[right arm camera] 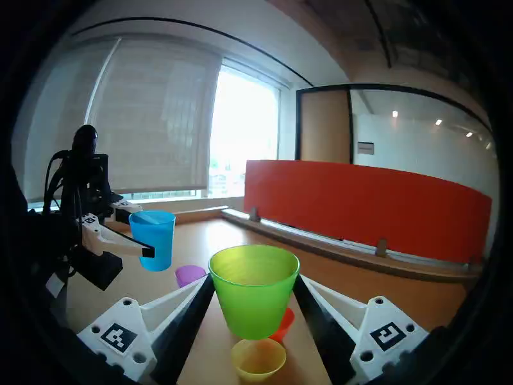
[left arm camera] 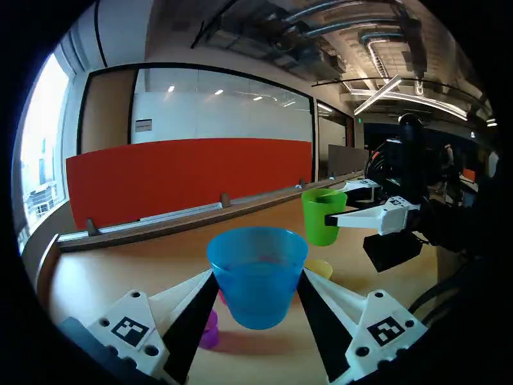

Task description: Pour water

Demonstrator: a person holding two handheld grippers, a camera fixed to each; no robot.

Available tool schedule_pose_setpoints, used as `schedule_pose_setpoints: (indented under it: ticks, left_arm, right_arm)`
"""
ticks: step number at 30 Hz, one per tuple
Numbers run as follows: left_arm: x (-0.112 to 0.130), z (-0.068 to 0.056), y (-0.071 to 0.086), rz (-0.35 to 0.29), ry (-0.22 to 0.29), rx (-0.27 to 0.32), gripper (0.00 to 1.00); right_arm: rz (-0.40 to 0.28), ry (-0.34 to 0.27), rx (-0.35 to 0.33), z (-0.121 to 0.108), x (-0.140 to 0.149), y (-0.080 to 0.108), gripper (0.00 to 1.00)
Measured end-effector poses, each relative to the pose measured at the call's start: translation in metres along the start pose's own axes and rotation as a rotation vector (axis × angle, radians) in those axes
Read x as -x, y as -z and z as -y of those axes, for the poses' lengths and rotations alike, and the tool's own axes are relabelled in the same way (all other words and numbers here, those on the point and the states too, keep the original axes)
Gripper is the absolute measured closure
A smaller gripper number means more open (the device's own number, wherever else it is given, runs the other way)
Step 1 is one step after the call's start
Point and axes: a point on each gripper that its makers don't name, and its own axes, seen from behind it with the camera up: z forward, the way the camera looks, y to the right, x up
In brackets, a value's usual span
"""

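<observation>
My left gripper (left arm camera: 256, 292) is shut on a blue cup (left arm camera: 258, 274), held upright above the wooden table (left arm camera: 115, 269); water shows in its lower part. My right gripper (right arm camera: 254, 301) is shut on a green cup (right arm camera: 254, 296), also upright and lifted. In the left gripper view the green cup (left arm camera: 322, 215) hangs to the right in the other gripper (left arm camera: 349, 208). In the right gripper view the blue cup (right arm camera: 153, 239) hangs at the left in the other gripper (right arm camera: 138, 237). The two cups are apart.
Small cups stand on the table below: purple (right arm camera: 190, 274), yellow (right arm camera: 258, 358) and red (right arm camera: 283, 324); the purple one (left arm camera: 209, 329) and the yellow one (left arm camera: 319, 267) also show under the blue cup. An orange divider (left arm camera: 192, 170) runs along the table's far edge.
</observation>
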Motion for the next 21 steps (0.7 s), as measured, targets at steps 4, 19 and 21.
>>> schedule_pose_setpoints:
  ticks: [4, 19, 21]
  left_arm:
    - [0.0001, 0.0015, 0.0, -0.001, -0.002, -0.002, 0.19]
    - [-0.0011, 0.0068, 0.0032, -0.004, -0.009, -0.006, 0.19]
    - [-0.0014, 0.0073, 0.0038, -0.005, -0.012, -0.005, 0.19]
  right_arm:
    - [-0.008, -0.013, -0.008, 0.0022, -0.0015, -0.001, 0.09]
    - [-0.016, -0.035, -0.022, 0.0027, -0.0025, -0.0015, 0.1]
    - [-0.017, -0.034, -0.025, 0.0039, -0.0027, -0.0016, 0.11]
